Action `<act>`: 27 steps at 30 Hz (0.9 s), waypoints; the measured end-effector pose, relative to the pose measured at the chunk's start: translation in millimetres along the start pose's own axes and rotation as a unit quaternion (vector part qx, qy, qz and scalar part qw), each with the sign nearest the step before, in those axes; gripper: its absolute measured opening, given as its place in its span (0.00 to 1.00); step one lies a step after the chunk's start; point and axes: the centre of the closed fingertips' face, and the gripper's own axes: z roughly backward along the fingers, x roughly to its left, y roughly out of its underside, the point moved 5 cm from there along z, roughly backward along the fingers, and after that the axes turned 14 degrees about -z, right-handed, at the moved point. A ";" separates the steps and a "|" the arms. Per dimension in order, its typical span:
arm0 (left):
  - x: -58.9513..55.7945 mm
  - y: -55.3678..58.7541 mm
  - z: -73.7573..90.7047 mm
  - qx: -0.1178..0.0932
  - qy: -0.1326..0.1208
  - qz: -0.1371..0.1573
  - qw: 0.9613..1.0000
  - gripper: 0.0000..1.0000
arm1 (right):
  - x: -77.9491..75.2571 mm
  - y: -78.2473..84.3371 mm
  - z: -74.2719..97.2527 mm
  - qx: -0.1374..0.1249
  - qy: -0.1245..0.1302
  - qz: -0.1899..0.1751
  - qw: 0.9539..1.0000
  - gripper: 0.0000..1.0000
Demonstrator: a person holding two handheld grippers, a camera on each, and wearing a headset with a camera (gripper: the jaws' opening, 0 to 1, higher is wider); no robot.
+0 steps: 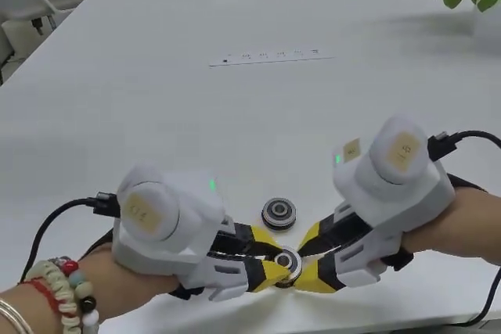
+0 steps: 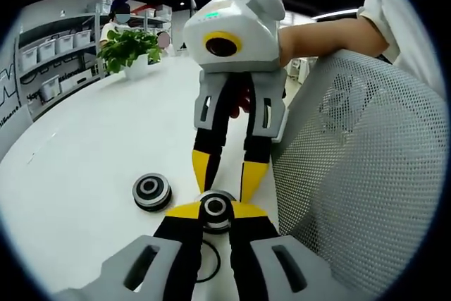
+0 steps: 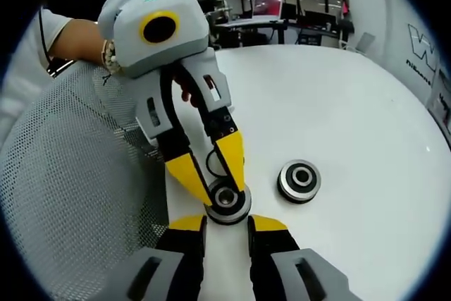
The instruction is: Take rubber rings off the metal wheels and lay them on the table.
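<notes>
**Wheel pinned between both tongs, ring to be worked off**

The held wheel (image 1: 287, 265) is found at the near edge of the table (image 1: 235, 115), where the two tongs meet tip to tip. It is flanked on both sides by the yellow tips of the left tongs (image 2: 211, 215), which are judged to be clamped on it. The right tongs (image 3: 229, 225) are brought in from the opposite side with the jaws parted and the tips at the wheel's rim. Whether anything is pinched there cannot be told. Whether a rubber band sits on this wheel is too small to make out.

A thin black loop, taken for a loose ring (image 3: 209, 162), is seen lying flat on the table just beneath the left tongs. A second wheel (image 1: 279, 213) rests near the held one, apart from both tongs and untouched. Its outer edge is dark, so its ring is judged to be on.

The step in hand is judged to be the stripping of the held wheel. For the next move, the wheel needs to be kept steady by one pair while the rubber edge is caught by the other and peeled outward over the rim. A slip of the small wheel out of the jaws is the likely fault.
</notes>
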 end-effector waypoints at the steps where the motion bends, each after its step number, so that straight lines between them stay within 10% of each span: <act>1: 0.5 -0.1 0.1 0.000 0.000 0.001 1.000 0.09 | 0.3 -0.4 -0.2 -0.001 -0.001 0.000 1.000 0.21; 16: -0.9 0.7 -0.8 -0.009 -0.008 -0.009 1.000 0.08 | -0.2 -1.5 -0.3 0.001 0.013 0.059 0.998 0.18; 27: -1.7 1.3 -1.0 -0.012 -0.011 -0.006 1.000 0.08 | -5.0 3.5 1.0 0.009 0.016 0.022 1.000 0.01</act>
